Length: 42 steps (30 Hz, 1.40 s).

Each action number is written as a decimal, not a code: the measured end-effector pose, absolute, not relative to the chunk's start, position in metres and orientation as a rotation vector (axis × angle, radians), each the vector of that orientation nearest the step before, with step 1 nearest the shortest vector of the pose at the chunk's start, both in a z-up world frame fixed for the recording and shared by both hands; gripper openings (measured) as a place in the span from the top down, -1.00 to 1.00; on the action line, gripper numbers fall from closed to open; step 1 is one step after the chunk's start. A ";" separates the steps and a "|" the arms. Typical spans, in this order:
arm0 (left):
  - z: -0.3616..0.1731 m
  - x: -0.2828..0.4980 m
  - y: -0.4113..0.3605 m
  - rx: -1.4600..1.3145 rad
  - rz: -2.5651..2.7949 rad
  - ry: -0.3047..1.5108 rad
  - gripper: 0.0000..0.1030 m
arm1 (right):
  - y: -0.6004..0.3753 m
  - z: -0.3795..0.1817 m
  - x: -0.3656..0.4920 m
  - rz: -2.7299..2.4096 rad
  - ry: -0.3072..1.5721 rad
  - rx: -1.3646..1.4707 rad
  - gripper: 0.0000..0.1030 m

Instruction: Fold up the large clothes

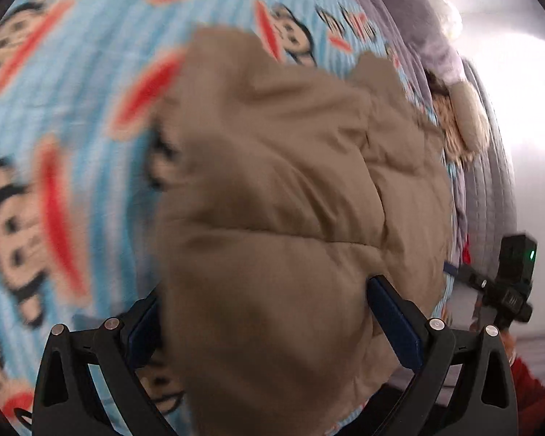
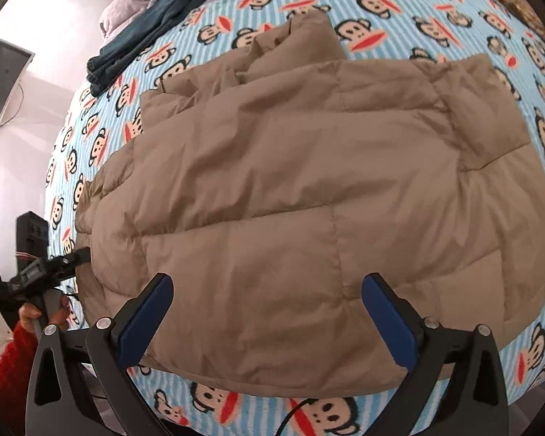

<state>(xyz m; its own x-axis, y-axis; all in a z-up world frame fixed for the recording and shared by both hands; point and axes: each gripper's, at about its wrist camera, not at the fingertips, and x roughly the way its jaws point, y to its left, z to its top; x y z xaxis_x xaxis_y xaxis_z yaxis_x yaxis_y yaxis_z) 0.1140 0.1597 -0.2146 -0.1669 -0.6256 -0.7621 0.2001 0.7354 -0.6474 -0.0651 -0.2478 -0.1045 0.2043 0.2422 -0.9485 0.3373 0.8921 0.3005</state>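
Here, dark jeans (image 2: 152,25) lie beyond my tan jacket (image 2: 309,196); right tongs (image 2: 267,312) gape empty, left tongs (image 1: 265,327) straddle a jacket fold, grip unclear.

The left wrist camera is looking steeply down along its own fingers, very close to the tan padded jacket (image 1: 279,196), and its picture is blurring. The right wrist camera is looking almost straight down from higher, taking in the whole jacket and the monkey-print bedsheet (image 2: 399,11). Both views are sharing the jacket and sheet; each is catching the other gripper at its edge.
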 end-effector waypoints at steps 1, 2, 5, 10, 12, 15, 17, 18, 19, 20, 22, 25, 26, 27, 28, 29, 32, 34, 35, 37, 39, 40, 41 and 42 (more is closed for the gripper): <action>-0.217 0.114 0.153 -0.338 -0.768 1.583 -0.97 | -0.248 -0.106 -0.065 -0.073 1.383 0.513 -1.00; -0.220 0.114 0.142 -0.308 -0.790 1.588 -0.97 | -0.249 -0.107 -0.064 -0.076 1.382 0.522 -1.00; -0.227 0.114 0.128 -0.273 -0.817 1.602 -0.98 | -0.249 -0.108 -0.064 -0.075 1.371 0.538 -1.00; -0.225 0.114 0.124 -0.279 -0.834 1.615 -0.33 | -0.251 -0.110 -0.057 -0.086 1.323 0.570 -0.86; -0.222 0.116 0.123 -0.376 -0.880 1.636 0.21 | -0.252 -0.113 -0.054 -0.104 1.318 0.574 -0.10; -0.205 0.111 0.119 -0.369 -0.878 1.622 0.39 | -0.259 -0.117 -0.046 -0.103 1.294 0.589 0.77; -0.187 0.105 0.114 -0.370 -0.872 1.610 0.45 | -0.262 -0.121 -0.040 -0.080 1.286 0.591 0.77; -0.179 0.102 0.115 -0.377 -0.873 1.607 0.46 | -0.263 -0.123 -0.038 -0.071 1.284 0.584 0.77; -0.163 0.098 0.110 -0.394 -0.882 1.596 0.46 | -0.263 -0.127 -0.035 -0.057 1.286 0.569 0.77; -0.148 0.096 0.106 -0.406 -0.895 1.584 0.46 | -0.263 -0.131 -0.034 -0.046 1.290 0.563 0.77; -0.116 0.088 0.092 -0.407 -0.929 1.560 0.46 | -0.265 -0.142 -0.031 -0.024 1.301 0.578 0.77; -0.073 0.075 0.054 -0.343 -0.962 1.539 0.46 | -0.277 -0.160 -0.031 0.013 1.307 0.670 0.78; -0.063 0.070 0.040 -0.318 -0.969 1.535 0.46 | -0.281 -0.165 -0.031 0.022 1.307 0.701 0.78; -0.050 0.064 0.021 -0.287 -0.982 1.525 0.46 | -0.285 -0.169 -0.032 0.034 1.307 0.734 0.79; -0.039 0.057 0.003 -0.264 -0.996 1.517 0.46 | -0.290 -0.175 -0.032 0.047 1.310 0.767 0.84; -0.031 0.051 -0.015 -0.247 -1.006 1.512 0.46 | -0.293 -0.178 -0.032 0.056 1.311 0.783 0.85; -0.016 0.034 -0.066 -0.210 -1.031 1.504 0.44 | -0.299 -0.186 -0.031 0.092 1.318 0.827 0.87; -0.013 0.021 -0.099 -0.180 -1.054 1.488 0.21 | -0.305 -0.192 -0.030 0.116 1.326 0.870 0.91; -0.014 0.016 -0.112 -0.190 -1.062 1.487 0.10 | -0.307 -0.195 -0.031 0.128 1.332 0.894 0.93; -0.018 0.010 -0.128 -0.230 -1.071 1.505 -0.23 | -0.313 -0.202 -0.031 0.156 1.347 0.943 0.97; -0.022 0.005 -0.144 -0.274 -1.070 1.503 -0.25 | -0.318 -0.204 -0.031 0.176 1.370 0.960 0.98; -0.022 0.003 -0.151 -0.281 -1.073 1.499 -0.25 | -0.321 -0.202 -0.031 0.179 1.380 0.965 0.98; -0.023 0.002 -0.156 -0.303 -1.077 1.497 -0.25 | -0.327 -0.199 -0.034 0.180 1.389 0.973 0.97; -0.024 0.001 -0.156 -0.325 -1.075 1.501 -0.25 | -0.333 -0.195 -0.036 0.181 1.390 0.979 0.97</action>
